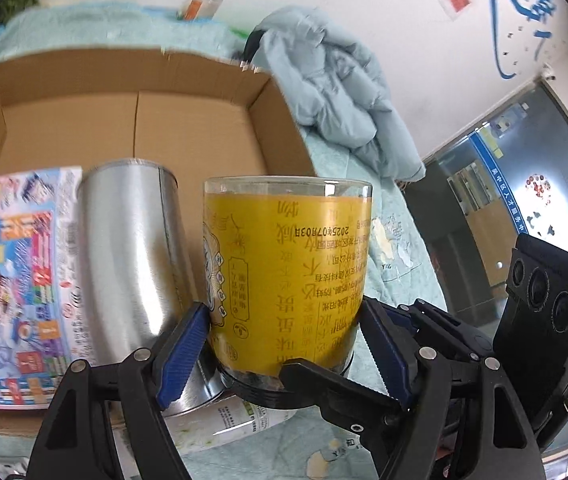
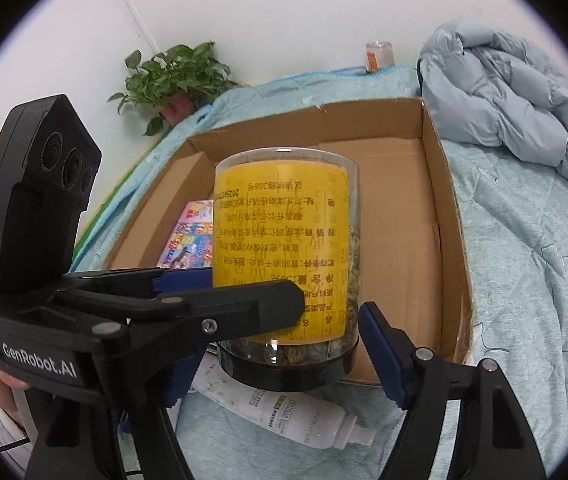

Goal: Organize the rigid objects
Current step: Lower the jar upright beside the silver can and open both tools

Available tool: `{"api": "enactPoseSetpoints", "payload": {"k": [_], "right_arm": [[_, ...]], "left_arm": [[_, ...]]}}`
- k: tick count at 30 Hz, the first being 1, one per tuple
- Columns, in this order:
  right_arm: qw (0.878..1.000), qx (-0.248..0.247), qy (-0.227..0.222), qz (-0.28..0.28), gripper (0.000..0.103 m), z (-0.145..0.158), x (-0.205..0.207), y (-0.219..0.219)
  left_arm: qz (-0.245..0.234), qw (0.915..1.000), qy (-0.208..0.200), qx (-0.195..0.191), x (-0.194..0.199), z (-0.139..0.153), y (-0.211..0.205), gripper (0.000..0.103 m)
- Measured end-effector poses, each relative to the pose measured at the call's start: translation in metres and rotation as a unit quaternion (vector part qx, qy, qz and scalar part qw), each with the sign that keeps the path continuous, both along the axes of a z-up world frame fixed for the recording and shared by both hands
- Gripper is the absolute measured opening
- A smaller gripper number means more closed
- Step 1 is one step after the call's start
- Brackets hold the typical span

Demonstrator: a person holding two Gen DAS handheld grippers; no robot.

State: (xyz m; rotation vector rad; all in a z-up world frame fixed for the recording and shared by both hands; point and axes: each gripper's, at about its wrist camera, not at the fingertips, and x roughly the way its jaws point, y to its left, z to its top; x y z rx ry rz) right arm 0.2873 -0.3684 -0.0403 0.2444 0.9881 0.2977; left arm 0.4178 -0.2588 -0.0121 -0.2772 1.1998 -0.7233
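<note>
My 2 tools pinch 1 yellow-labelled jar (image 1: 284, 272), inverted: left tool (image 1: 284, 344), right tool (image 2: 280, 344). Cardboard box (image 2: 436, 184) behind; steel cup (image 1: 132, 248) just beside.

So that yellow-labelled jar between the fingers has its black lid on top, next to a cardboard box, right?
Not quite. The black lid is at the bottom: the yellow-labelled jar is upside down and its print is inverted. The right wrist view shows this. It is indeed next to the cardboard box.

Bright even light, fisheye-bent edges, left view slightly motion-blurred
</note>
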Motion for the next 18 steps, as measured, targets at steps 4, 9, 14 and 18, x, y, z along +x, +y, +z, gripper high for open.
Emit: {"api": "enactPoseSetpoints", "payload": {"k": [4,9,14,18], "right_arm": [[0.999,-0.001,0.048,0.01,0.073,-0.015,0.013,-0.008],[0.992,0.018,0.121,0.014,0.074,-0.046,0.029,-0.016],[0.993,0.009,0.118,0.014,0.076,-0.046,0.029,-0.014],[0.998,-0.009,0.061,0.003,0.082,-0.031,0.01,-0.011]], "left_arm": [[0.002,0.9995,0.025,0.018,0.009,-0.014,-0.007,0.07],[0.016,0.9997,0.013,0.016,0.006,-0.011,0.004,0.069],[0.05,0.9966,-0.058,0.03,-0.018,0.011,0.037,0.069],[0.102,0.9749,-0.188,0.063,-0.059,0.054,0.083,0.081]]}}
